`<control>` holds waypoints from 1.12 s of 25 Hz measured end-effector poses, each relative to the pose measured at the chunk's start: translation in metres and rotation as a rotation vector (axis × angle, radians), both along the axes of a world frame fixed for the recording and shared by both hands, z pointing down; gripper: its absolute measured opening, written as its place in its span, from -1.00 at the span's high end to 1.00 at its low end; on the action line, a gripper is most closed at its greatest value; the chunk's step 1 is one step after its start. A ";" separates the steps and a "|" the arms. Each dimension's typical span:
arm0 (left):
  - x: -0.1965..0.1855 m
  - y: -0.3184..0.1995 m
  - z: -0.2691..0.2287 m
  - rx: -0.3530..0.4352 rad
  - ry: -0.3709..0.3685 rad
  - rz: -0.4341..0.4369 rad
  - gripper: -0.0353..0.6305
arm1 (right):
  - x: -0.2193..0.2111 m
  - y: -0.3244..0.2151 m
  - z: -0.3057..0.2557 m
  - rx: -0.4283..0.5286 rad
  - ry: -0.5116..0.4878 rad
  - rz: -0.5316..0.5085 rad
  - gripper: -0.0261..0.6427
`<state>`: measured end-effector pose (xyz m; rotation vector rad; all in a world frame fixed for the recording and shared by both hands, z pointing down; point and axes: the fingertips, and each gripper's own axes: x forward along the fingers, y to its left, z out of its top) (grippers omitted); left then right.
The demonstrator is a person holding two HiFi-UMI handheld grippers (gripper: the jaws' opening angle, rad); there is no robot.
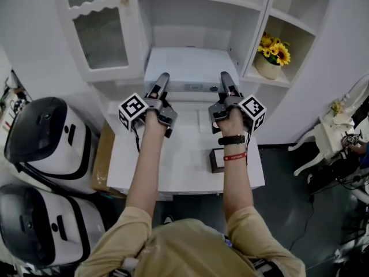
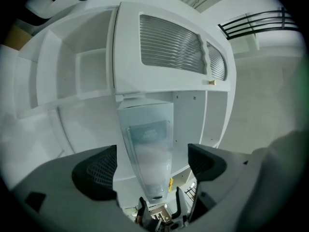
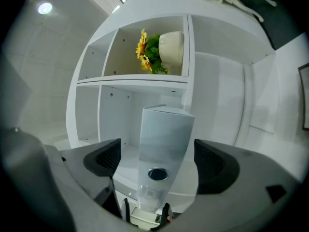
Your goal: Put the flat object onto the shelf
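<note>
– Head view: where is the flat white box (image 1: 190, 65) found?
– It is laid on the bottom board of the white shelf unit's (image 1: 193, 25) middle compartment, next to the compartment in which the sunflower pot (image 1: 271, 59) is set.
– How are the grippers held?
– The left gripper (image 1: 163, 77) and the right gripper (image 1: 226, 75) are held spread at the box's front edge. The box is seen between each pair of pads, and it is not pressed by them.

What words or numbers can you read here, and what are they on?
No text is clear enough to quote.
Label on the box edge: too small to read.
Red wristband: white print, too small to read.
Left cube, right cube: square patterns, no words.
</note>
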<state>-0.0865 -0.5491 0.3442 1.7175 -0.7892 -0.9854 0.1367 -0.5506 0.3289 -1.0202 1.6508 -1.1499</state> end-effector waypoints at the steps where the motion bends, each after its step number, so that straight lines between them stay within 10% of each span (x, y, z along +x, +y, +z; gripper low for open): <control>1: -0.001 0.005 0.001 0.006 -0.016 -0.003 -0.46 | 0.000 0.005 0.000 0.005 0.025 0.002 -0.46; 15: -0.014 0.077 0.012 0.112 -0.277 -0.055 -0.45 | -0.003 0.066 0.025 0.053 0.380 0.006 -0.45; 28: -0.008 0.104 0.027 0.178 -0.736 -0.141 -0.39 | -0.009 0.096 0.025 0.155 0.760 0.084 -0.37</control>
